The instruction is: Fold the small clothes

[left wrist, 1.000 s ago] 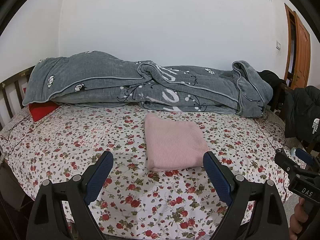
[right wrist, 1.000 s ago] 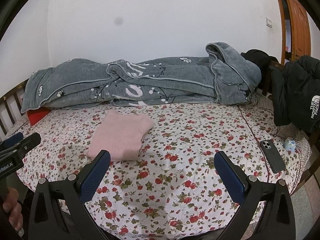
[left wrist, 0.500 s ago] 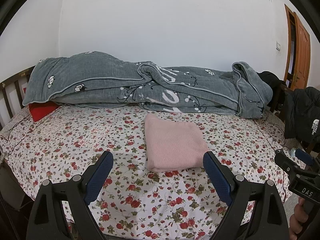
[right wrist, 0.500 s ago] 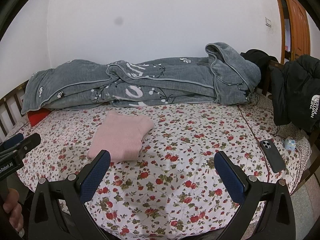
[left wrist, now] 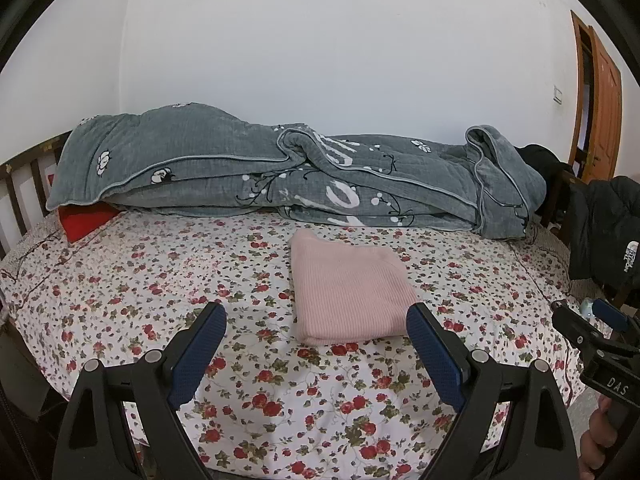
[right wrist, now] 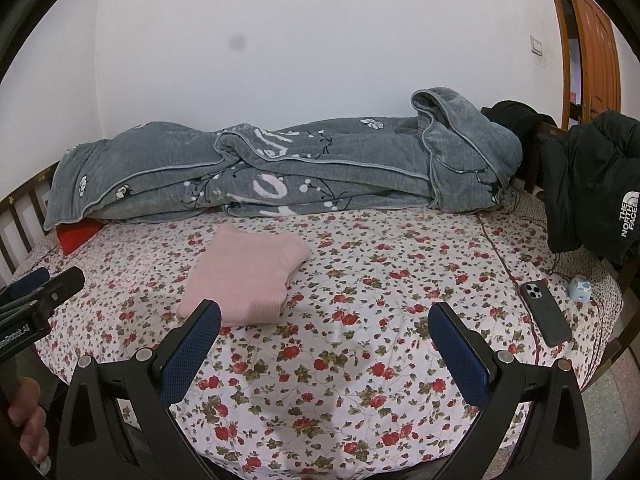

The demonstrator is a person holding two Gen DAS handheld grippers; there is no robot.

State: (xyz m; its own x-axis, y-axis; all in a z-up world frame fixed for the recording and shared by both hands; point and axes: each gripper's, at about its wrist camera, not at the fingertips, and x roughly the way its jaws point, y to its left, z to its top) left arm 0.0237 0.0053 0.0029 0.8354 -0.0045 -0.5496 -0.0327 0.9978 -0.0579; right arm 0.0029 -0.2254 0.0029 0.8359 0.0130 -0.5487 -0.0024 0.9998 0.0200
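Note:
A pink knit garment [left wrist: 346,286] lies folded into a neat rectangle on the floral bedsheet [left wrist: 160,280]. It also shows in the right wrist view [right wrist: 244,274], left of centre. My left gripper [left wrist: 316,320] is open and empty, held above the front of the bed, just short of the garment's near edge. My right gripper [right wrist: 326,320] is open and empty, over bare sheet to the right of the garment. Each gripper shows at the edge of the other's view.
A rolled grey quilt [left wrist: 280,176] lies along the back wall with a red pillow [left wrist: 84,220] under its left end. A black jacket [right wrist: 592,184] hangs at the right. A phone [right wrist: 546,312] and a small blue object [right wrist: 580,289] lie near the bed's right edge.
Both grippers have drifted very slightly; the garment lies still and both jaws stay open.

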